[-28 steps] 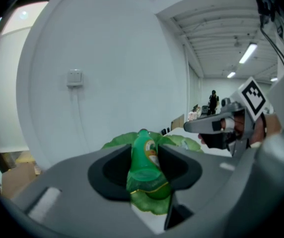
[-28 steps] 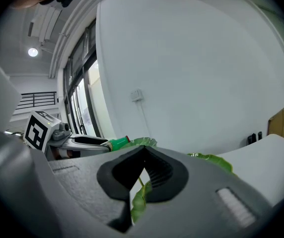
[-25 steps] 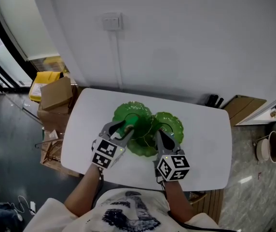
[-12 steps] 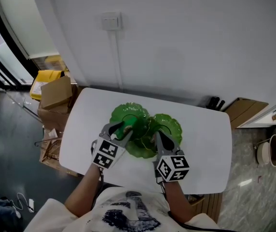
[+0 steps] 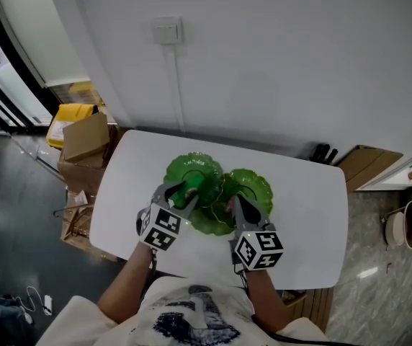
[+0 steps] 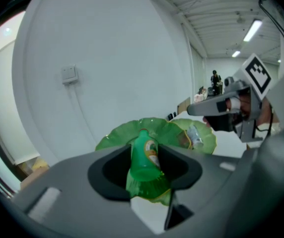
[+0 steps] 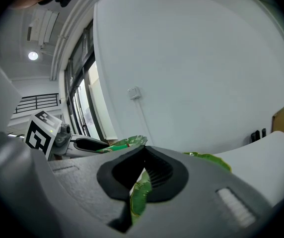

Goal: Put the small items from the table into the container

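A green leaf-shaped dish (image 5: 252, 184) with three lobes lies in the middle of the white table (image 5: 303, 215). My left gripper (image 5: 180, 194) is shut on a small green bottle (image 6: 144, 158), held neck forward and tilted down over the dish's left lobe (image 6: 118, 135). My right gripper (image 5: 235, 205) is at the dish's near side. In the right gripper view its jaws are shut on the dish's thin rim (image 7: 140, 193). A small silvery packet (image 6: 193, 135) lies in the right lobe. The left gripper view also shows the right gripper (image 6: 220, 107) just right of that lobe.
The table's far edge stands against a white wall with a switch (image 5: 168, 30). Cardboard boxes (image 5: 83, 140) and a yellow bin (image 5: 63, 120) sit on the floor to the left. A brown board (image 5: 365, 161) and a pot (image 5: 406, 223) are on the right.
The left gripper has dipped a little toward the dish with the bottle still in it. The right gripper and the dish have stayed put.
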{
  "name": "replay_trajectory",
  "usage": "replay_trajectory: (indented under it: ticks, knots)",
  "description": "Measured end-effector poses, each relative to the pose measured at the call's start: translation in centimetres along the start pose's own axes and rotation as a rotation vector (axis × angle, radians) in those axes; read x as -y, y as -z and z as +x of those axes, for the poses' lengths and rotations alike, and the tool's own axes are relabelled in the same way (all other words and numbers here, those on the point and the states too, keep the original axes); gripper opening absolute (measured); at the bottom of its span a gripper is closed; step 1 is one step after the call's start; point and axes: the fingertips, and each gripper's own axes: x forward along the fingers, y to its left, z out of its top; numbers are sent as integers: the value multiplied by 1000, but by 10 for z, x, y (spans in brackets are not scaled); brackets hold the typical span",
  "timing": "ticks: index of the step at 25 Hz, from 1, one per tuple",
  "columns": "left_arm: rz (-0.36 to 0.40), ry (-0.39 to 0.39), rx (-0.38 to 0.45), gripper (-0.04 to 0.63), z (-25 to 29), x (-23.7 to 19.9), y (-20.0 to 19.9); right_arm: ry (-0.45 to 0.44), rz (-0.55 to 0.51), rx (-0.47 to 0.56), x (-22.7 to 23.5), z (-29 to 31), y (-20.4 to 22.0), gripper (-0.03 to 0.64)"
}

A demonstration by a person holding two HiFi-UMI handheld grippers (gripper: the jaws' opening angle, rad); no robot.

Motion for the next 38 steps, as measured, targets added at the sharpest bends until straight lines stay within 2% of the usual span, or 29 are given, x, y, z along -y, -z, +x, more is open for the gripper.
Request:
replay_trajectory:
  ticks: [9, 19, 24, 28, 34, 38]
  knots:
    - [-4, -4, -13, 169, 1, 0, 0, 3, -5, 1, -4, -3, 0, -2]
    - [13, 23, 21, 169, -2, 4, -4, 16, -8, 5, -11, -8, 1, -2]
    - [27, 25, 73, 169, -15, 4, -12, 42, -6, 21, -20, -17, 0, -2]
    - [42, 33, 129, 169, -40, 0, -21, 56, -8, 29, -40, -26, 4, -2]
    - [-26, 71, 175, 169, -82, -3, -5, 76, -16, 45, -80, -41, 11, -2]
    - [-35, 53, 206, 169, -113, -11, 12, 80, -26, 47, -111, -48, 19, -2]
